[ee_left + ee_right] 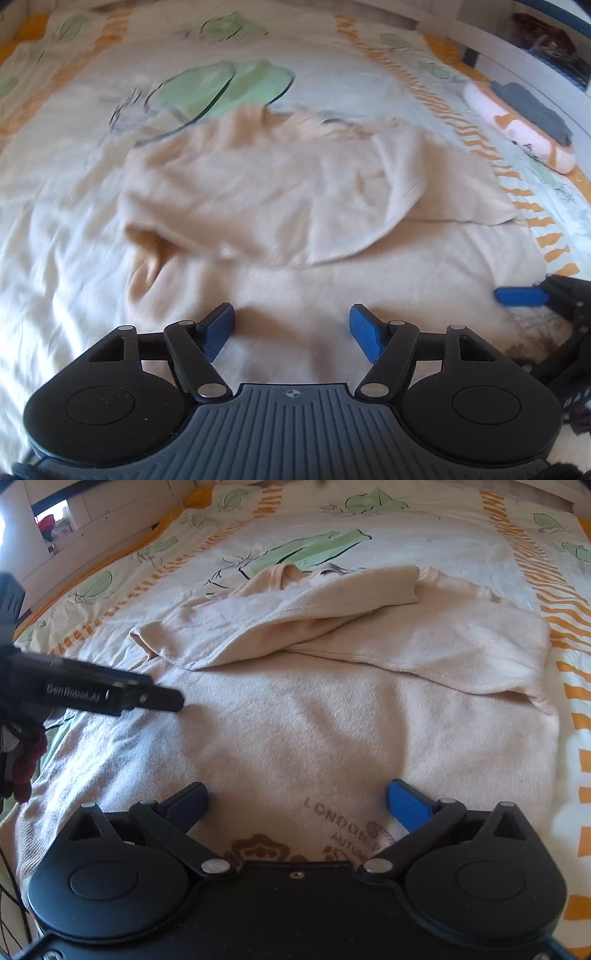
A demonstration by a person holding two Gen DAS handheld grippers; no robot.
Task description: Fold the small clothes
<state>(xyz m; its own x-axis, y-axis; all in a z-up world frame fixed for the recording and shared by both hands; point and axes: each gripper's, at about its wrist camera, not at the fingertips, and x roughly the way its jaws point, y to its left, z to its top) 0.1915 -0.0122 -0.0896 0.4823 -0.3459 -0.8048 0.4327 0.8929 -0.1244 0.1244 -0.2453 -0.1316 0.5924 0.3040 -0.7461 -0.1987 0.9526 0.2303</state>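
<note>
A peach long-sleeved top (280, 192) (332, 709) lies spread on the bed, both sleeves folded across its upper part. Brown "LONDON" print (332, 819) shows near my right gripper. My left gripper (291, 328) is open and empty, low over the top's near part. My right gripper (297, 805) is open and empty, just above the printed area. The right gripper's blue finger (521, 295) shows at the right edge of the left wrist view. The left gripper's black body (110, 694) shows at the left of the right wrist view.
The bed has a cream sheet with green leaf and orange zigzag patterns (317, 546). A pink plush toy (517, 129) with a grey cloth (532, 107) on it lies at the far right. A pale wall or bed frame (22, 546) stands at the left.
</note>
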